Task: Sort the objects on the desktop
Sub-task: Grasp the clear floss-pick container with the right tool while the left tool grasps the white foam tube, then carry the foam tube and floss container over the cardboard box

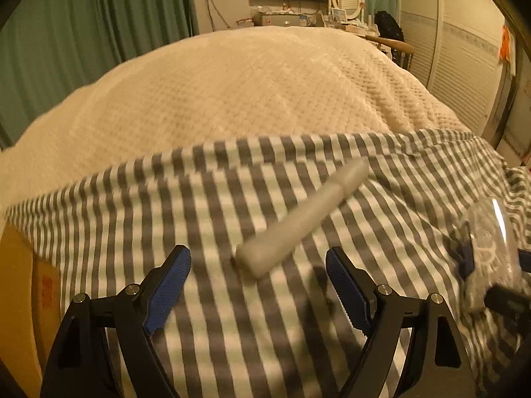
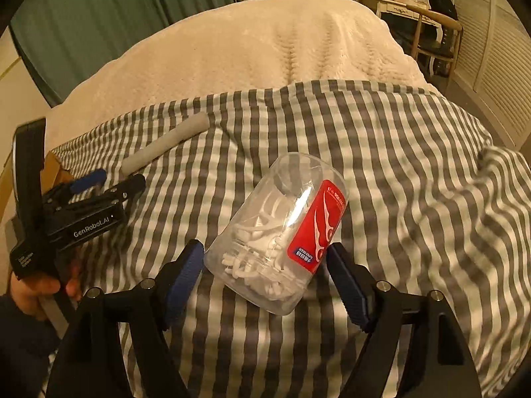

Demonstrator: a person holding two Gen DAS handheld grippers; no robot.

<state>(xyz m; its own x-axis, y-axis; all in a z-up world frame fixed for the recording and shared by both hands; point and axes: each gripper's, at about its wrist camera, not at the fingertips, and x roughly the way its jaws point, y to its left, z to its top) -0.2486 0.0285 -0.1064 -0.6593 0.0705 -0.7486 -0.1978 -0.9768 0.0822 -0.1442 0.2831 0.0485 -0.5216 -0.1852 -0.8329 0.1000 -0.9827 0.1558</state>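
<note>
Floss-pick jar (image 2: 278,235), clear plastic, light, slick, lying on striped cloth (image 2: 381,152): my right claw (image 2: 265,265) straddles it, jaws apart; grip mid-body. Left claw (image 1: 257,273) apart.

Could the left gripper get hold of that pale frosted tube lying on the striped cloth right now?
Probably yes. The left gripper is open, with the pale frosted tube lying just ahead of its blue pads on the grey-and-white striped cloth. Nothing lies between them.
</note>
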